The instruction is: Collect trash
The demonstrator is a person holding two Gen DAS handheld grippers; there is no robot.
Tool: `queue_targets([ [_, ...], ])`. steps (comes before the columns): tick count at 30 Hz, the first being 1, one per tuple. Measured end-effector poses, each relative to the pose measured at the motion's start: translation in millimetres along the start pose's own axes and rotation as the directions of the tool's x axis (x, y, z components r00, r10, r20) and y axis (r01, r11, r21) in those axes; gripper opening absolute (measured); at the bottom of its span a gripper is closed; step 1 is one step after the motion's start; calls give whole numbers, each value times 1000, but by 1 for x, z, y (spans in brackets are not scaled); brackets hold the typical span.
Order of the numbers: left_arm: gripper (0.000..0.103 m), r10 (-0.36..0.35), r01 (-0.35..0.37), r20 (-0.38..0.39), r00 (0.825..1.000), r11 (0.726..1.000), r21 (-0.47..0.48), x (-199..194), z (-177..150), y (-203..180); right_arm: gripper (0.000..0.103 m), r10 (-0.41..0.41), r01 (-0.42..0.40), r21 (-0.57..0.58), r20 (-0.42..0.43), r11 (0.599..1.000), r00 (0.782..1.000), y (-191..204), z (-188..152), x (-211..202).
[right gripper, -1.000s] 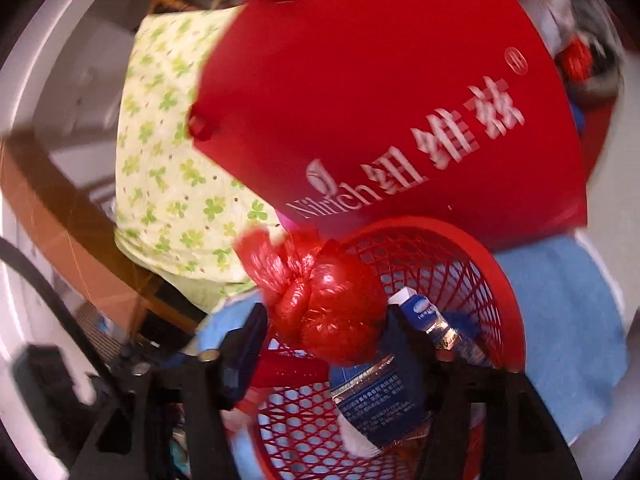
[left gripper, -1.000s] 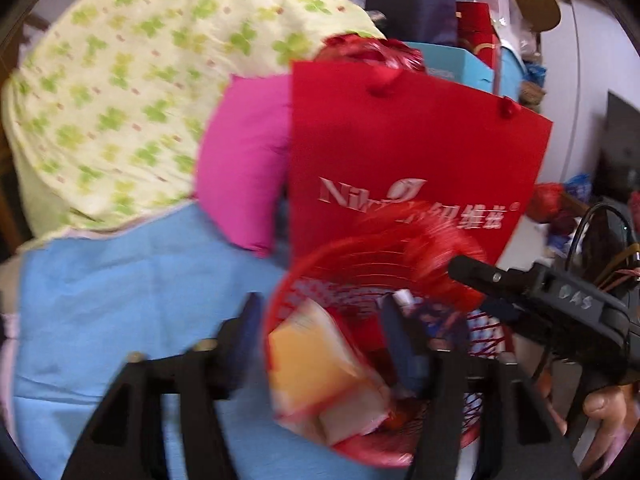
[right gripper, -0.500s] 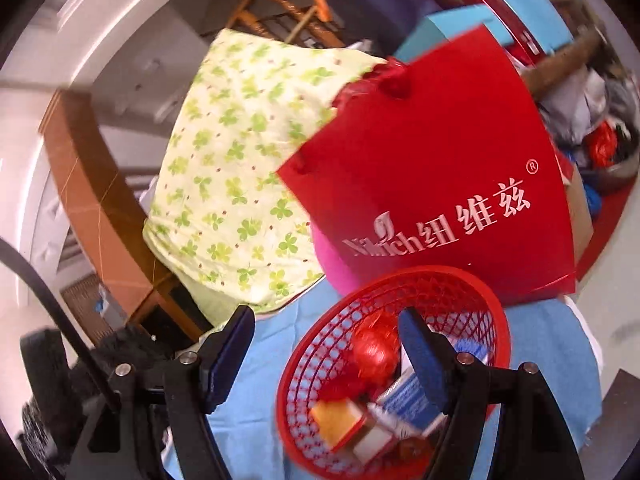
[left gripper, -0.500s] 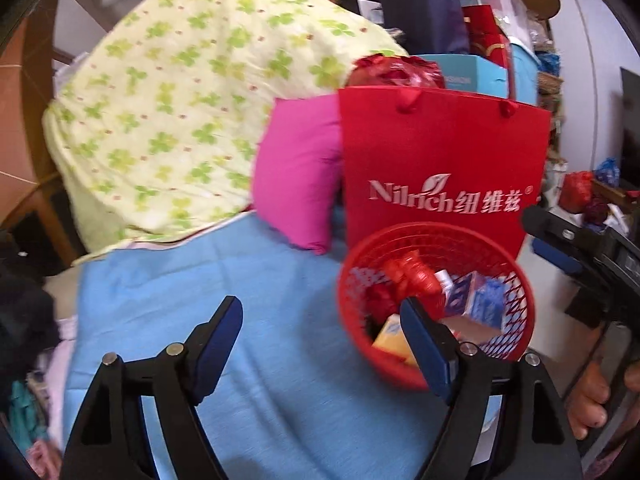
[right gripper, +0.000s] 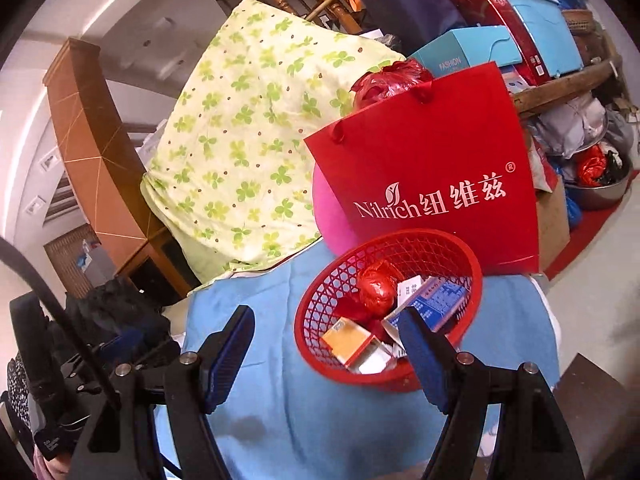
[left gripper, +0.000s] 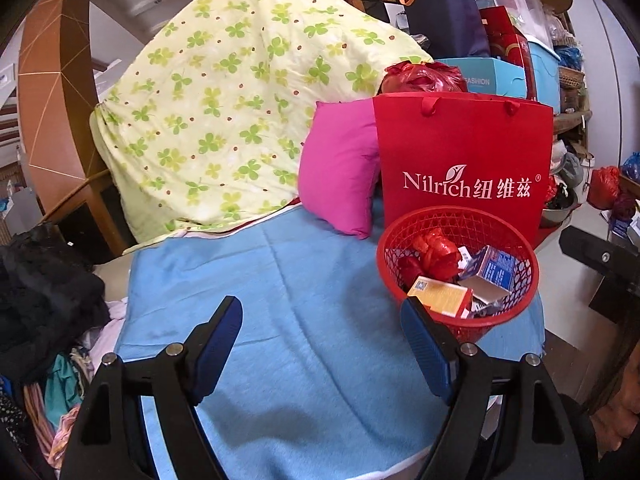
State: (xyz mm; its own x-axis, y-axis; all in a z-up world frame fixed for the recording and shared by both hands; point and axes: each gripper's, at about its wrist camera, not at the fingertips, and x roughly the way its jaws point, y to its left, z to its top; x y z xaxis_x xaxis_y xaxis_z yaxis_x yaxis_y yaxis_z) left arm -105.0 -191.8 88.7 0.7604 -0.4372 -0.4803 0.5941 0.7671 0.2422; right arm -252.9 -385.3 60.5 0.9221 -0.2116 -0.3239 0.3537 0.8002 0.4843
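Observation:
A red mesh basket [left gripper: 460, 216] [right gripper: 316, 312] stands on the blue blanket [left gripper: 288, 280] near its right edge. In it lie a knotted red plastic bag [left gripper: 438, 256] [right gripper: 376, 286], a blue box [left gripper: 494, 270] [right gripper: 436, 304] and an orange box [left gripper: 440, 296] [right gripper: 348, 338]. My left gripper [left gripper: 320, 308] hangs open and empty over the blanket, short of the basket. The right gripper [right gripper: 324, 316] is also open and empty, with its right finger in front of the basket's near rim.
A red paper bag [left gripper: 464, 168] stands right behind the basket, a pink pillow [left gripper: 340, 176] beside it and a clover-print quilt [left gripper: 224, 112] further left. Dark clothes [left gripper: 44, 280] pile up at the left. Boxes [right gripper: 472, 48] and bags crowd the back right.
Both grippers have pulled back from the basket and risen. The red bag that sat between the right fingers and the orange box between the left ones now lie in the basket.

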Motion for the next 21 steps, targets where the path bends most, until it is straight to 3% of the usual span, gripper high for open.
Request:
queue_targets([
  [12,82,63,-63,6,998,998,-14,-44,-15,11,78,-59,64,-170,30,983,998,53,-6,-54],
  [15,91,90,-89,16,996,996,-24,-54,-18,16,78,-81,85,-202,26,976,996,63,-10,-62],
  [21,92,119,-117,37,992,993,-31,-71,-22,25,78,-110,103,-257,-11,961,994,75,-25,-71],
])
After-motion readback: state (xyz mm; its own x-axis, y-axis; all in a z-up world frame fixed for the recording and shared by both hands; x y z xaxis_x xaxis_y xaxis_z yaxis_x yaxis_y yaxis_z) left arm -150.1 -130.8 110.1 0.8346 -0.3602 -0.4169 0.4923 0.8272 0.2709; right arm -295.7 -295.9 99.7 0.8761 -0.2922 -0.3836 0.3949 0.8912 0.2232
